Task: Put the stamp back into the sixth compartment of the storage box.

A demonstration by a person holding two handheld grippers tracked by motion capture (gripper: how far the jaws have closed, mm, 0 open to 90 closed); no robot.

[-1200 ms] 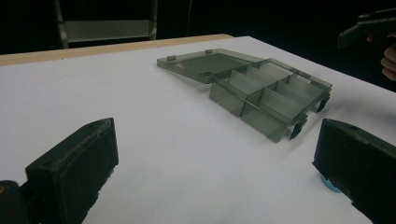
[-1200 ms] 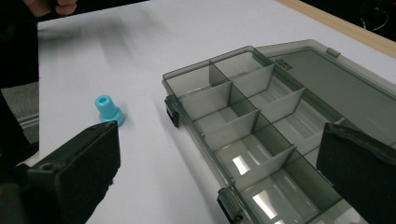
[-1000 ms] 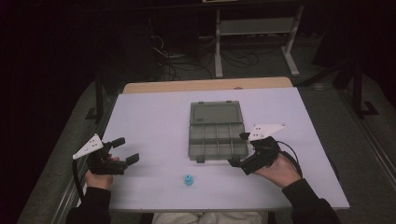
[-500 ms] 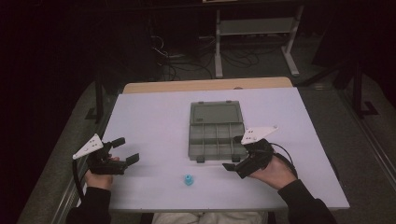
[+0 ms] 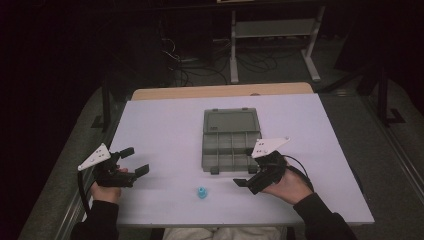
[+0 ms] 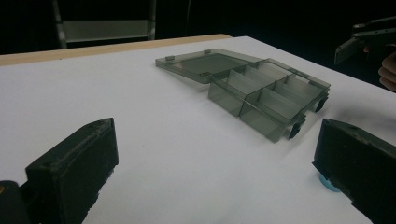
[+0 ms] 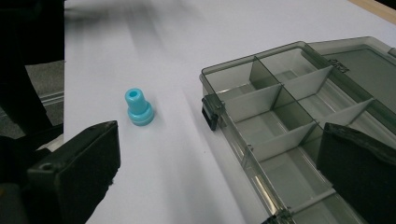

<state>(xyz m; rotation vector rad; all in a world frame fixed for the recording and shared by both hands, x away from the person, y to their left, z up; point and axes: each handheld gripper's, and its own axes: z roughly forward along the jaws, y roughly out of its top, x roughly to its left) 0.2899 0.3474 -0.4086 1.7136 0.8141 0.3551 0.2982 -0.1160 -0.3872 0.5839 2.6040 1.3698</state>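
A small blue plastic piece (image 5: 201,192) (image 7: 138,108) stands upright on the white table near the front edge. Behind it sits a smoky grey compartment box (image 5: 232,150) (image 6: 268,100) (image 7: 299,121), its lid (image 5: 231,121) lying open and flat at the back and its cells empty. My left gripper (image 5: 135,161) (image 6: 215,186) rests open at the front left, pointing toward the box; the blue piece (image 6: 329,185) peeks from under its right jaw. My right gripper (image 5: 245,167) (image 7: 215,177) is open by the box's front right corner, with the blue piece just ahead of its left jaw.
The white table (image 5: 165,130) has a bare wooden strip (image 5: 220,92) along its back edge. A metal shelf frame (image 5: 272,30) and cables stand on the dark floor beyond. The other hand's gripper (image 6: 369,37) shows at the top right of the left gripper view.
My right gripper has slid a little left and toward the front edge, turning toward the blue piece. The left gripper and the box have not moved.
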